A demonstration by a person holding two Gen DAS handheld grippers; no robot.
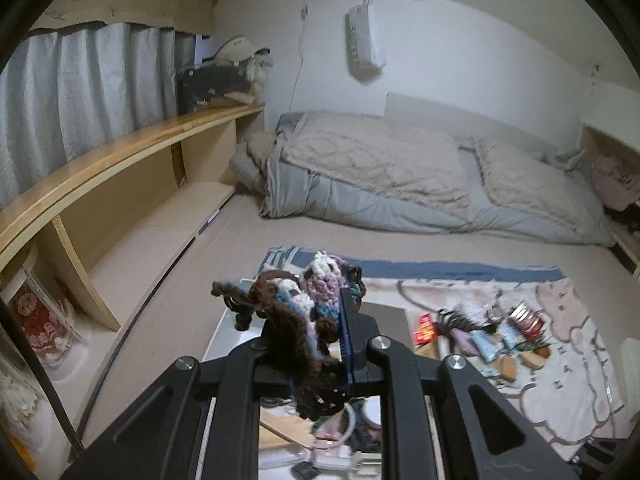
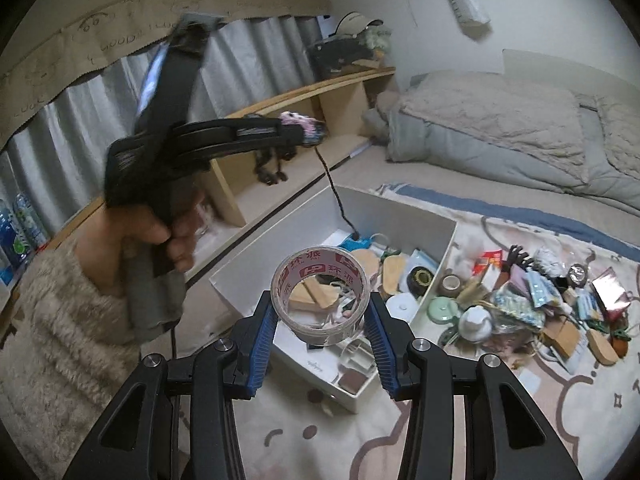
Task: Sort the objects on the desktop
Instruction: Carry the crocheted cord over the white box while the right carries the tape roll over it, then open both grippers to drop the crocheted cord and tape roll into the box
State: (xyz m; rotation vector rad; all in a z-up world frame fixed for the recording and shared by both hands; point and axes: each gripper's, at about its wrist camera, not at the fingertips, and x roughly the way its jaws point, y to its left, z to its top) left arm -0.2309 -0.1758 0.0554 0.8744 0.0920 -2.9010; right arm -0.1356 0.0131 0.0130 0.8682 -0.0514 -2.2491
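Yarn tail of the crochet piece (image 1: 304, 316), clamped in your left gripper (image 1: 308, 320), hangs into the white box (image 2: 436, 256); it may snag there. Your right gripper (image 2: 320, 320) squeezes the tape roll (image 2: 320, 292) above that box, and a loose hold drops it.

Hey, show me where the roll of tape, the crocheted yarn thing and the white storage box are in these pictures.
roll of tape (image 2: 318, 270): right wrist view, on its printed outer band.
crocheted yarn thing (image 1: 298, 312): left wrist view, on its brown and blue yarn bundle.
white storage box (image 2: 394, 210): right wrist view, on its far inner wall.
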